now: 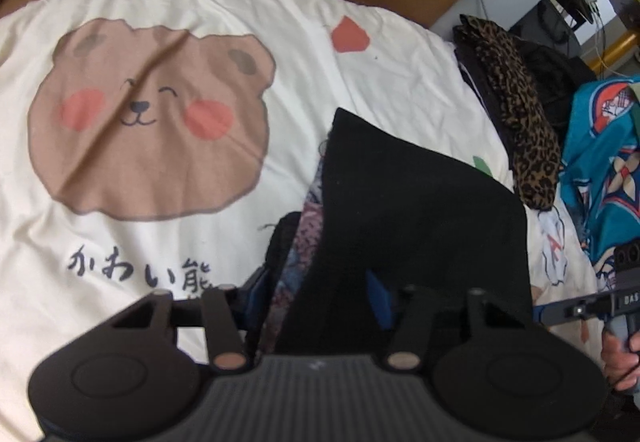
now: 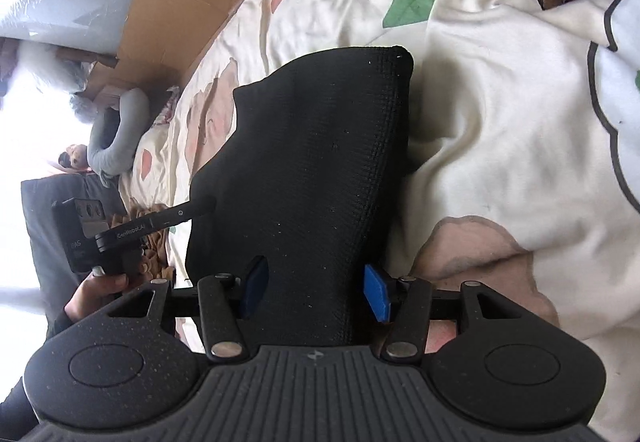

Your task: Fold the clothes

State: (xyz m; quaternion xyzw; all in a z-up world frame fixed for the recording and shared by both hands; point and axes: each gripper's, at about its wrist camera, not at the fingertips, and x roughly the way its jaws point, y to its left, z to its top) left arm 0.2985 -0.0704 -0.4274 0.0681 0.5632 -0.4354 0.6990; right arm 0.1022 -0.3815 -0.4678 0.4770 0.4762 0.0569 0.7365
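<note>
Cream bedding (image 1: 360, 89) with a printed bear face (image 1: 148, 117) covers the bed. Both grippers have their blue pads pressed on a black garment (image 1: 420, 209): the left gripper (image 1: 320, 294) pinches it together with a patterned inner layer (image 1: 300, 262), and the right gripper (image 2: 316, 290) pinches its other edge. Between them the cloth hangs above the sheet. Beside it lies a leopard-print garment (image 1: 516, 113), and further right a turquoise printed cloth (image 1: 600, 161).

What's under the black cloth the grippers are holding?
Under the black cloth shows a patterned fabric and the cream bear blanket. Anything further beneath is covered.
</note>
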